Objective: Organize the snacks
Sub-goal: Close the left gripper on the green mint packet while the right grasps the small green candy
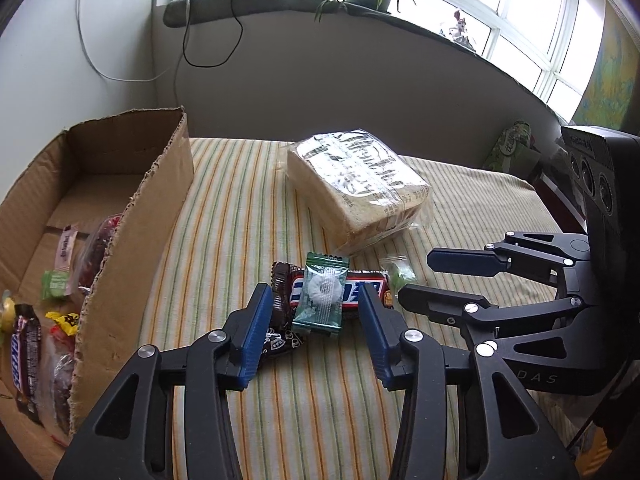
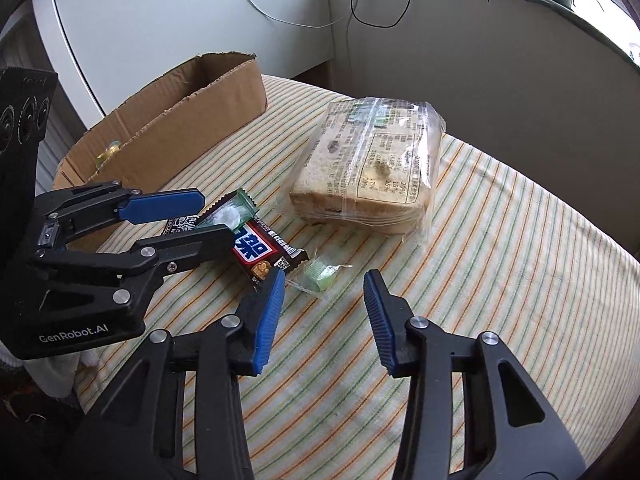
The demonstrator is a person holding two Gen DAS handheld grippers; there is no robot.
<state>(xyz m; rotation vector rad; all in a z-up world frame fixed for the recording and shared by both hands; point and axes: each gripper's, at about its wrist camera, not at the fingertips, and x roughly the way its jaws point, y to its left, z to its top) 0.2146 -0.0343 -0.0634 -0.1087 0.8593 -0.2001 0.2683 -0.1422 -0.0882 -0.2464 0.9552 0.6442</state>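
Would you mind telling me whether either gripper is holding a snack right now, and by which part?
Nothing is held. The left gripper is open, its fingers either side of the green candy packet without closing on it. The right gripper is open near the small green candy.

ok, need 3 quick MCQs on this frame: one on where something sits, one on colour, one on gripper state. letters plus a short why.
1. Where does the green-wrapped snack lie?
A. inside the cardboard box
B. on top of the Snickers bar
C. on the bread

2. What colour are the gripper pads?
A. blue
B. red
C. white

3. What state is the left gripper in?
A. shut on the bread
B. shut on nothing
C. open, one finger on each side of the snack pile

Answers:
1 B: it lies across the Snickers bar, outside the cardboard box.
2 A: both grippers show blue pads.
3 C: the jaws stand apart; the bagged bread sits beyond them. The right gripper is open too.
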